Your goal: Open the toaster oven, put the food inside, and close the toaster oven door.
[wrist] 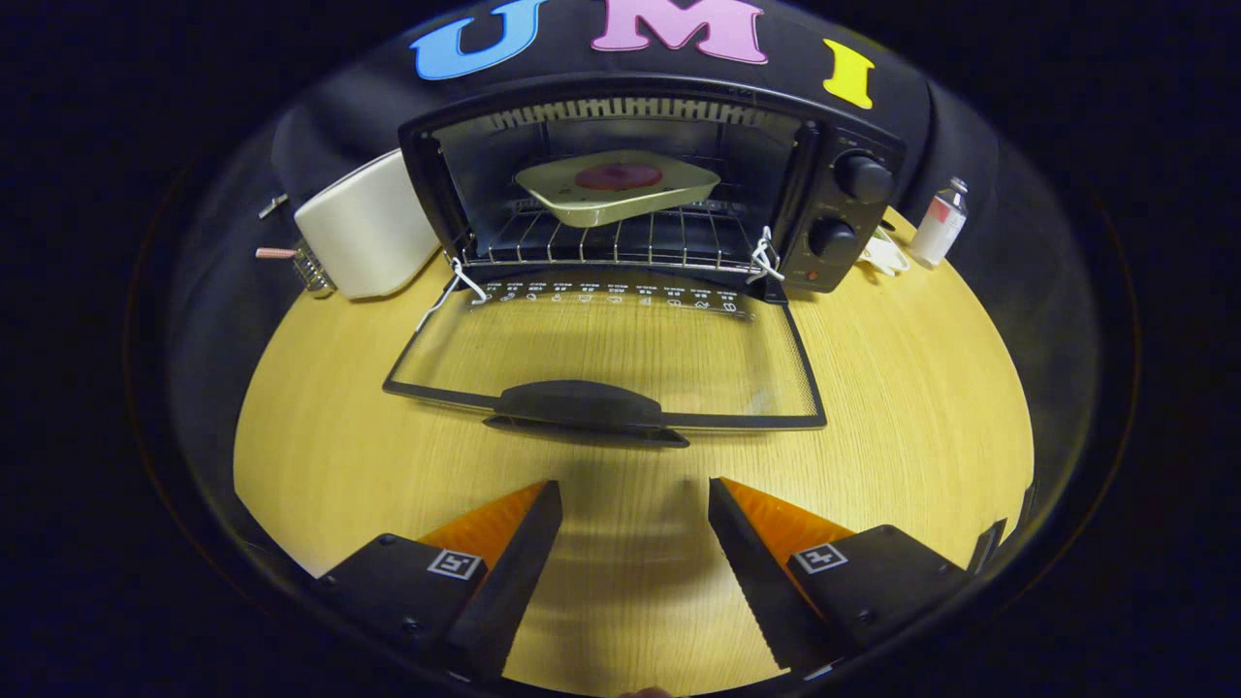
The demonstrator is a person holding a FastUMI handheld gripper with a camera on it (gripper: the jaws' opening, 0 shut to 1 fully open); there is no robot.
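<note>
The black toaster oven (pixel 843 208) stands at the far side of the wooden table with its glass door (pixel 620 359) folded down flat toward me. On the wire rack (pixel 601 247) inside rests a pale tray (pixel 582 208) holding a round reddish piece of food (pixel 619 176). The door's dark handle (pixel 582 407) lies just ahead of my fingers. My gripper (pixel 635 499) hovers over the table short of the handle, open, with nothing between its fingers.
A white appliance (pixel 364 228) stands left of the oven, with small metal and pink bits beside it. A small white bottle (pixel 938 225) and a white object (pixel 882 254) sit right of the oven. The wooden table (pixel 921 407) spreads around the door.
</note>
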